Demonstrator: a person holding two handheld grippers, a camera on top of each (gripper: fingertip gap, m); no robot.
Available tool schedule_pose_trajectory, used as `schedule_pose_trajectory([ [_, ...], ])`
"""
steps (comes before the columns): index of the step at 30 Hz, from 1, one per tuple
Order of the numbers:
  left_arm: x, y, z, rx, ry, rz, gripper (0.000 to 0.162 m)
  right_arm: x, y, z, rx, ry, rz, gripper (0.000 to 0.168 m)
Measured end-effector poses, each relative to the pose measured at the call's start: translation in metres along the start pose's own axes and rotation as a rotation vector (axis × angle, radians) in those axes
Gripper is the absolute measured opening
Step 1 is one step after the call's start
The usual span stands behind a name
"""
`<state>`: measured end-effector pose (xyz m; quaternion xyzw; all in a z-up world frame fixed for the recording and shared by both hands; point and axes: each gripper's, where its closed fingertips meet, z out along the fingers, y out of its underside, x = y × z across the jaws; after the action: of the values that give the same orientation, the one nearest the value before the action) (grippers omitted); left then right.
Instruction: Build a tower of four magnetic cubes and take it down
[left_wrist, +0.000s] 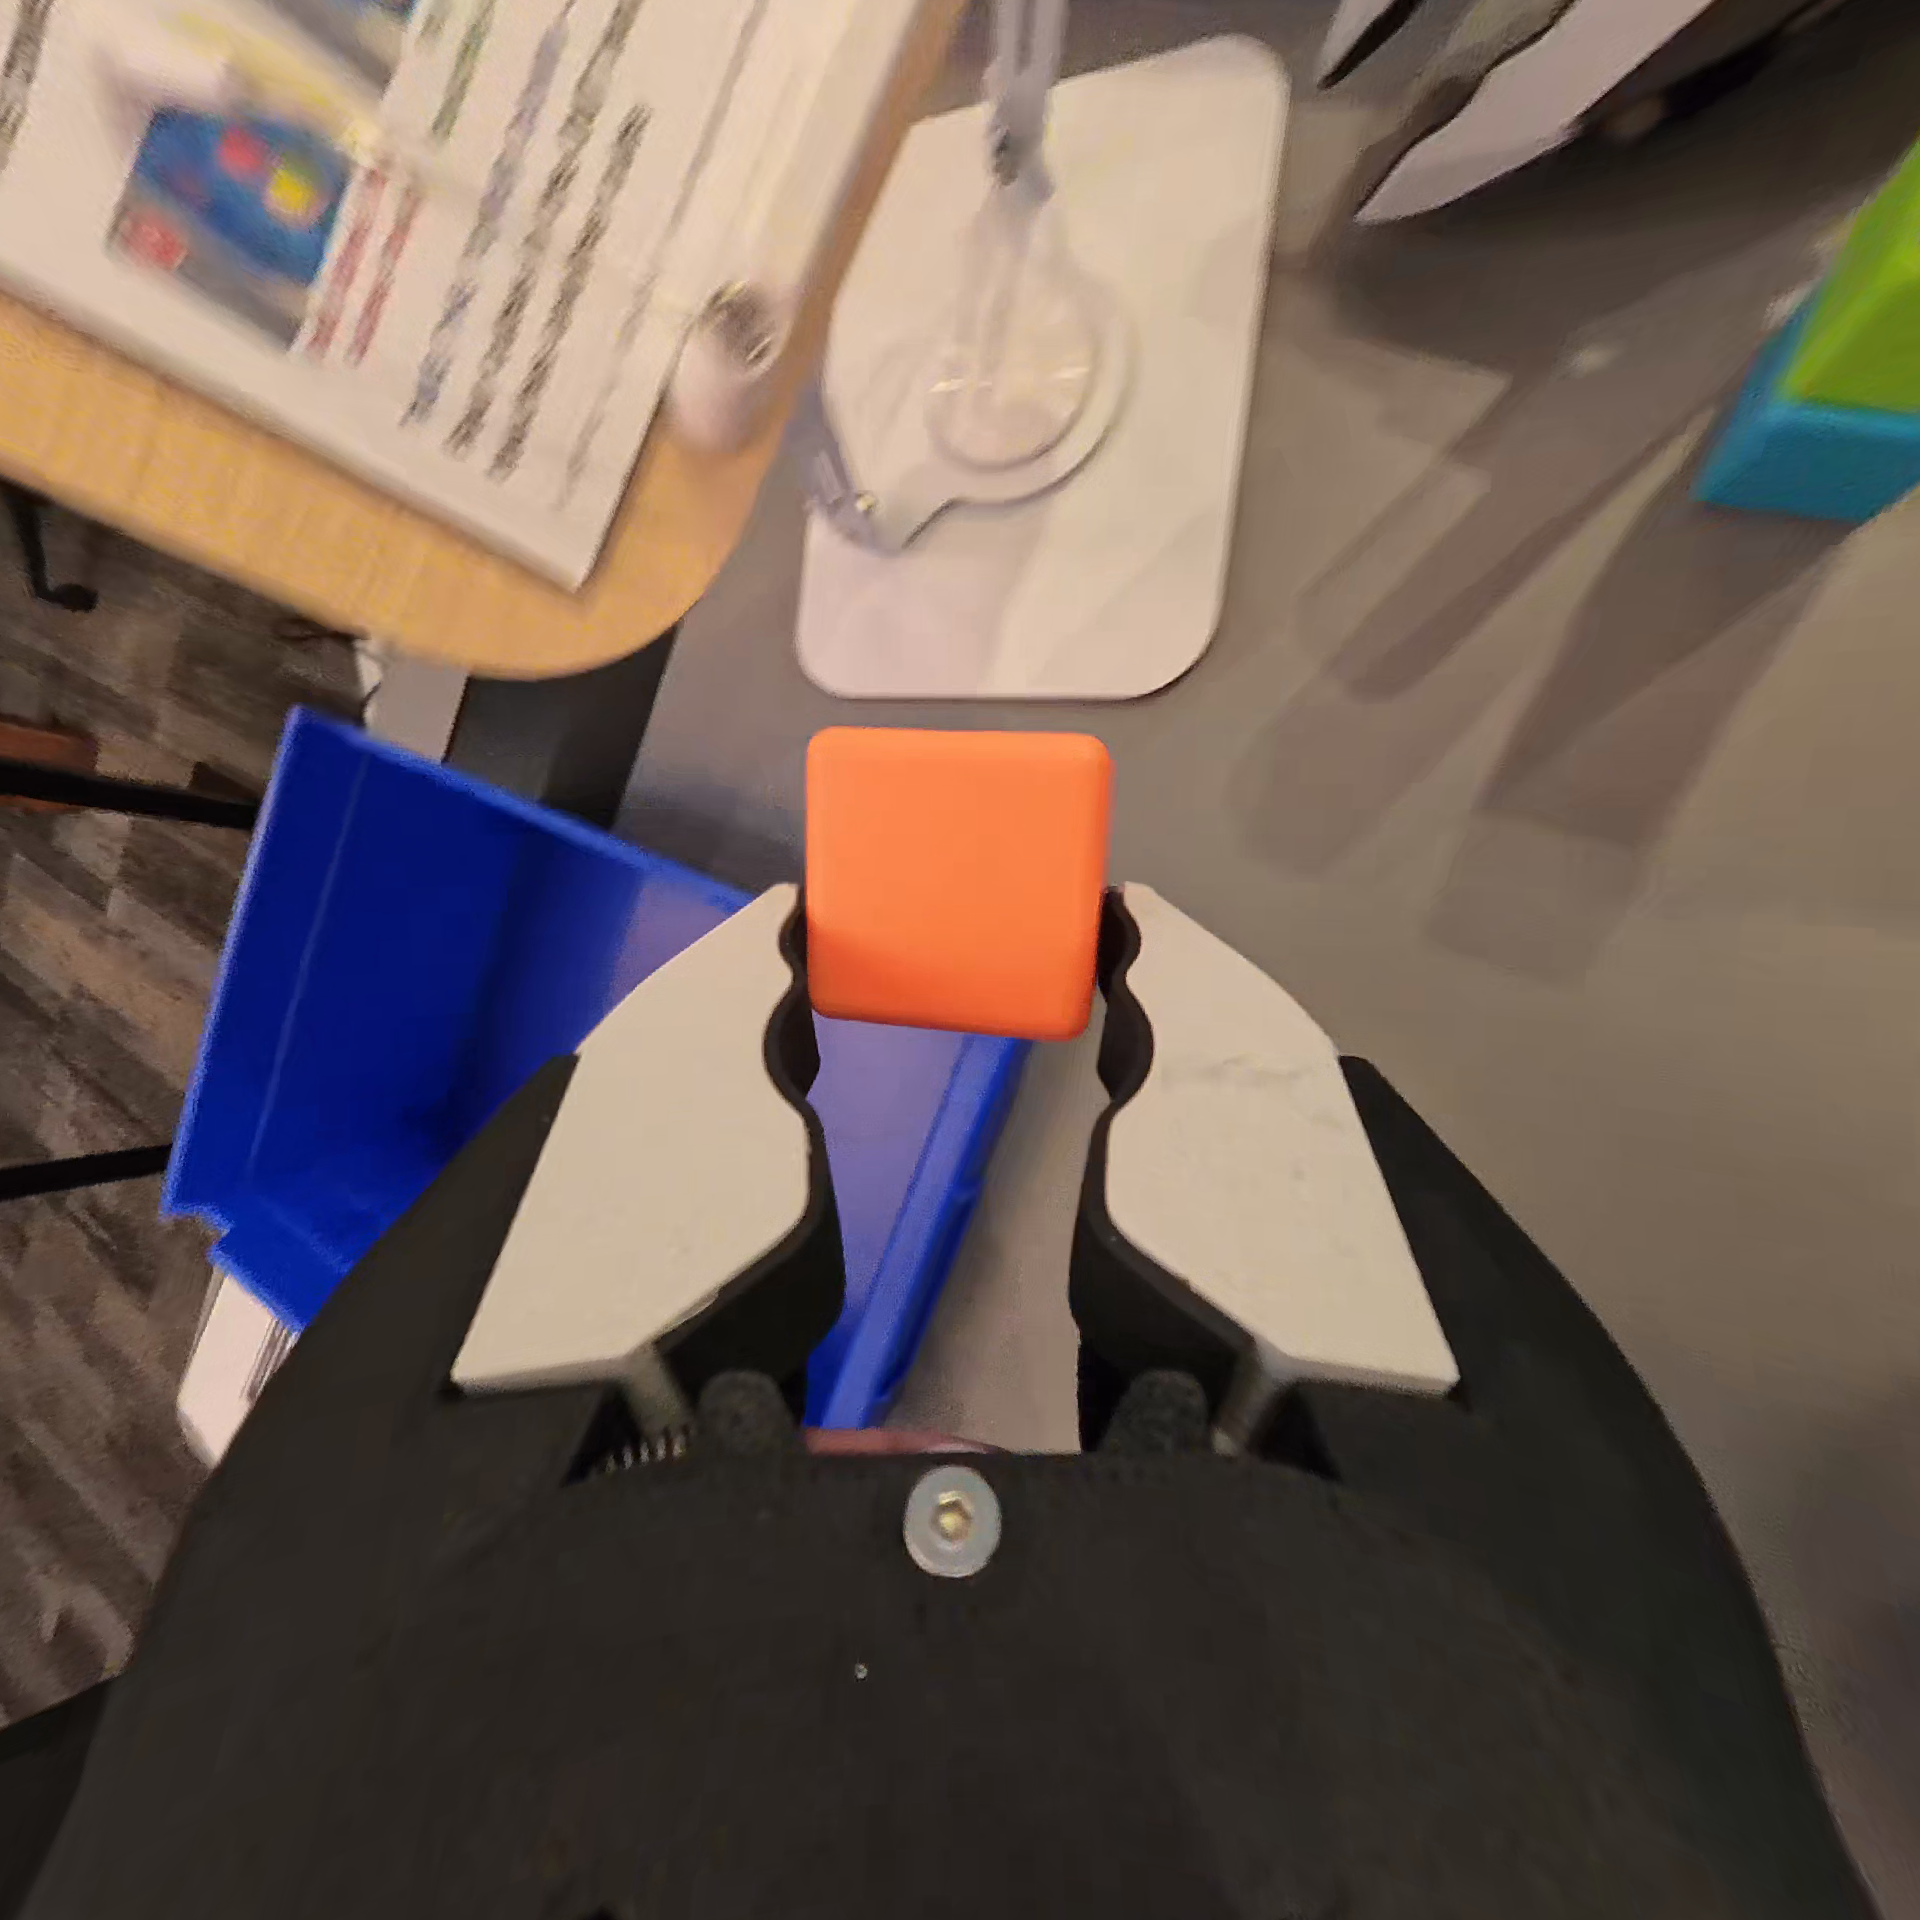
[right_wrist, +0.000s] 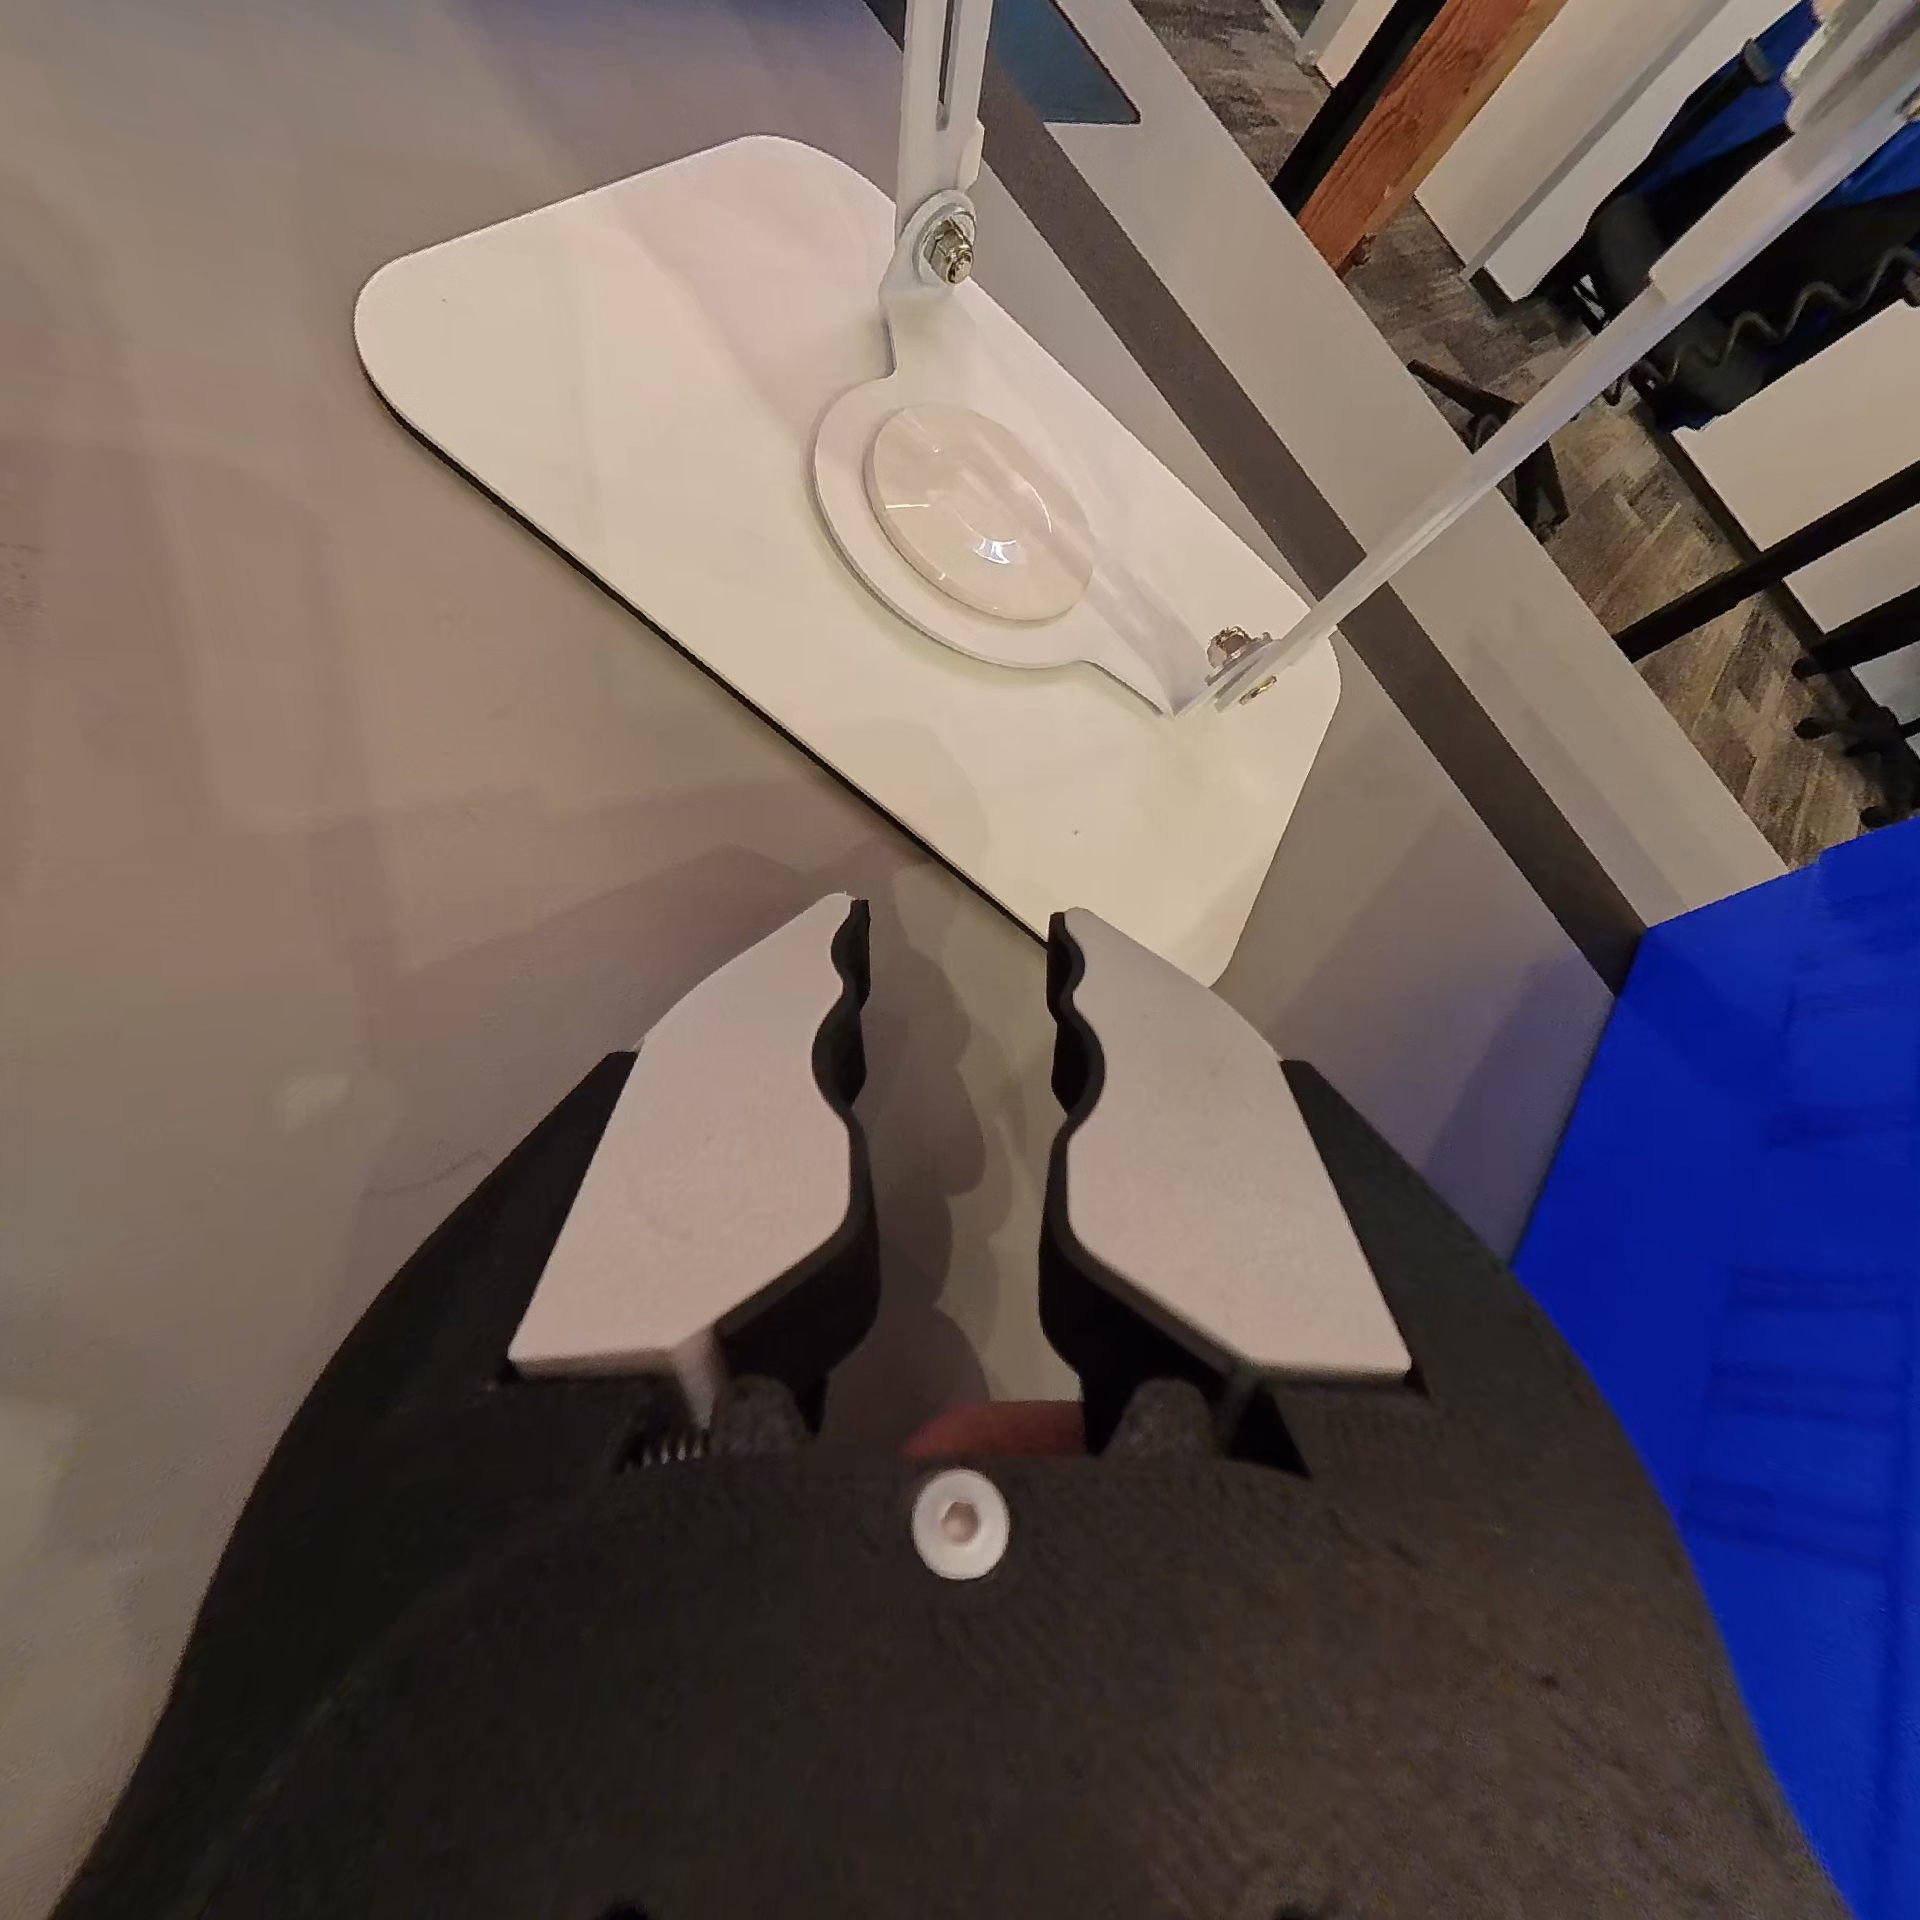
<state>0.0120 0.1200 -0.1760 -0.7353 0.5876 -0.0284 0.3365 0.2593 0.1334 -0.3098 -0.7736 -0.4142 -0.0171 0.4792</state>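
Two hand-held tongs-style grippers work over a grey table (right_wrist: 312, 727), each with two pale grey fingers lined in black.

The left gripper (left_wrist: 956, 914) has its jaws closed against one orange cube (left_wrist: 951, 883), pinching it at the very fingertips. Most of the cube juts out beyond the tips, one flat face turned toward the camera. It is held in the air over the table's edge, above a blue bin (left_wrist: 416, 987) that sits at that edge with its open inside facing up. Beyond the cube, farther in on the table, lies one white stand base (left_wrist: 1039, 416), a flat plate with rounded corners and a round disc in its middle.

At the far right edge of the left wrist view two more cubes show in part: a green cube (left_wrist: 1870, 312) resting directly on a light blue cube (left_wrist: 1808, 447), both on the table, well apart from the held cube. That makes three cubes counted.

A separate wooden table (left_wrist: 312, 499) at upper left carries printed sheets of paper (left_wrist: 364, 208), blurred.

The right gripper (right_wrist: 954, 930) holds nothing; its jaws stand partly apart with a clear narrow gap between them. It hovers over bare table just before the near corner of the white stand base (right_wrist: 675, 468), from which two white arms (right_wrist: 935, 104) rise. A blue bin wall (right_wrist: 1766, 1247) fills the right edge of that view.
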Motion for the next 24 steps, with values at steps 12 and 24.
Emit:
schedule_pose_trajectory([
  [12,0.143,-0.115,0.012,-0.051,0.195,0.171,0.051,0.0,0.0,0.0,0.0,-0.005,0.003,0.033],
  [24,0.184,-0.135,0.039,-0.112,0.247,0.16,0.052,-0.001,0.0,0.0,0.001,-0.006,0.0,0.032],
])
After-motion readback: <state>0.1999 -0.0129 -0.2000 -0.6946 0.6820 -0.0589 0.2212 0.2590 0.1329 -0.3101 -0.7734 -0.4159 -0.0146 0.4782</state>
